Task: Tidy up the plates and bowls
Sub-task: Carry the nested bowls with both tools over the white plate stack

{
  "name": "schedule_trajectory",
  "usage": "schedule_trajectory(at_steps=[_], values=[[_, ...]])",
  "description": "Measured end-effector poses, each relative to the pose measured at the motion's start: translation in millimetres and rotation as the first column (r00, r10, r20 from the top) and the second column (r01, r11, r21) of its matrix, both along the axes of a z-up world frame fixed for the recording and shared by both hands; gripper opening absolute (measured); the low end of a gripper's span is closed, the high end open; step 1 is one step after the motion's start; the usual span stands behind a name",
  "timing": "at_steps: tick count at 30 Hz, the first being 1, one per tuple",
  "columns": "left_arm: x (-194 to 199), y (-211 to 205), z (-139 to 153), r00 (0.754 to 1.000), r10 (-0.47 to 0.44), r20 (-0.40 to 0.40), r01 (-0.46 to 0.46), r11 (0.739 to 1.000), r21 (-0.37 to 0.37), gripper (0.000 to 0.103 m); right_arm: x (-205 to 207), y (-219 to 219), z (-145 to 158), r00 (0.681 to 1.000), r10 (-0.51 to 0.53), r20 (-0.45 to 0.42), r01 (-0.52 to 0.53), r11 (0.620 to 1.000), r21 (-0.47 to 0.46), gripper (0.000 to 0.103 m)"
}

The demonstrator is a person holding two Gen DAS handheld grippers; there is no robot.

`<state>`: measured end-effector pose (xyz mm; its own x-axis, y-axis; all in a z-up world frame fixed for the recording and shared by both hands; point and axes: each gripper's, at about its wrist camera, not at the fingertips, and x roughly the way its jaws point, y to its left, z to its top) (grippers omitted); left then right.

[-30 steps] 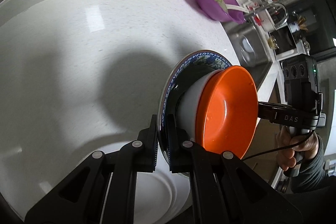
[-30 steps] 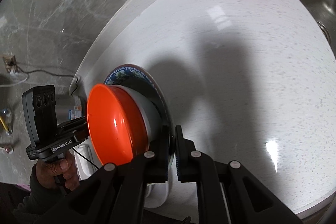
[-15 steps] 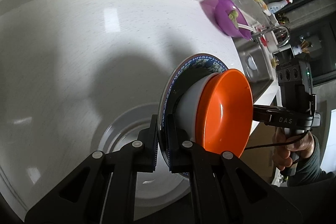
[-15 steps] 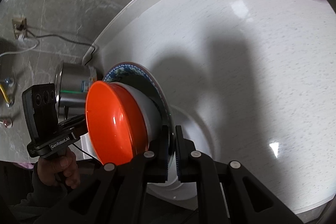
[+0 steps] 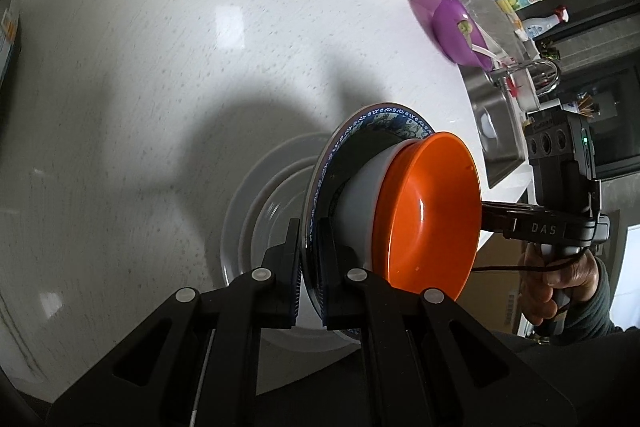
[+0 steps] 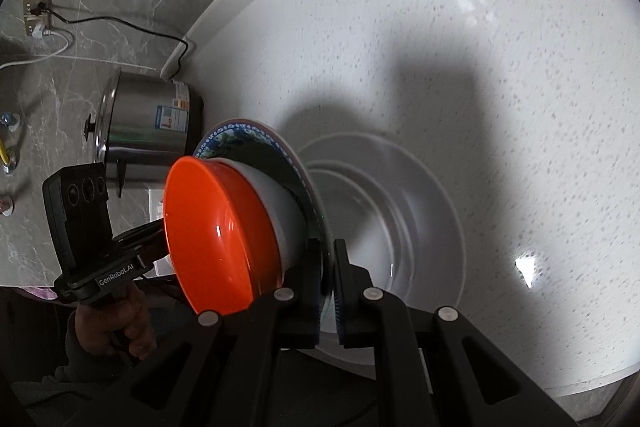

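A blue-patterned plate (image 5: 380,119) carries a white bowl (image 5: 360,195) with an orange bowl (image 5: 432,211) nested in it. My left gripper (image 5: 310,267) is shut on the plate's near rim. My right gripper (image 6: 329,281) is shut on the opposite rim of the same plate (image 6: 240,133); the white bowl (image 6: 280,203) and orange bowl (image 6: 216,239) show there too. The stack hangs above a white plate (image 5: 256,211) lying on the counter, also in the right wrist view (image 6: 424,227).
White speckled counter (image 5: 160,67) with a raised back edge. A purple bowl (image 5: 456,27) with food sits far right near the sink (image 5: 496,123). A steel cooker (image 6: 148,123) stands at the counter's left end, its cord running to a wall socket.
Both grippers have carried the plate and bowls along, and the white plate on the counter has come further into view beneath the stack. The grips are unchanged.
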<state>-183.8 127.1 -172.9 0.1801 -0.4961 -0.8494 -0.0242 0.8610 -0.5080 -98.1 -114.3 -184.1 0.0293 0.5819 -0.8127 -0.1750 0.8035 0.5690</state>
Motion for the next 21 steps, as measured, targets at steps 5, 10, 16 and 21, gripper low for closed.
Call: schedule_trajectory(at_steps=[5, 10, 16, 21], values=[[-13, 3, -16, 1.000, 0.005, -0.012, -0.005, 1.000, -0.007, 0.003, -5, 2, -12, 1.000, -0.003, -0.001, 0.003, 1.000, -0.010, 0.010], [-22, 2, -31, 1.000, 0.005, -0.023, -0.005, 1.000, -0.009, 0.003, -8, 2, -21, 1.000, -0.008, 0.007, 0.008, 0.999, -0.031, 0.009], [-25, -2, -43, 0.999, 0.001, -0.037, -0.001, 1.000, -0.005, 0.003, -9, 0, -29, 1.000, -0.003, 0.013, 0.004, 0.999, -0.054, 0.009], [-24, -9, -55, 0.999, 0.002, -0.051, -0.002, 1.000, -0.004, 0.003, -9, 2, -35, 1.000, -0.001, 0.013, 0.002, 0.997, -0.073, 0.009]])
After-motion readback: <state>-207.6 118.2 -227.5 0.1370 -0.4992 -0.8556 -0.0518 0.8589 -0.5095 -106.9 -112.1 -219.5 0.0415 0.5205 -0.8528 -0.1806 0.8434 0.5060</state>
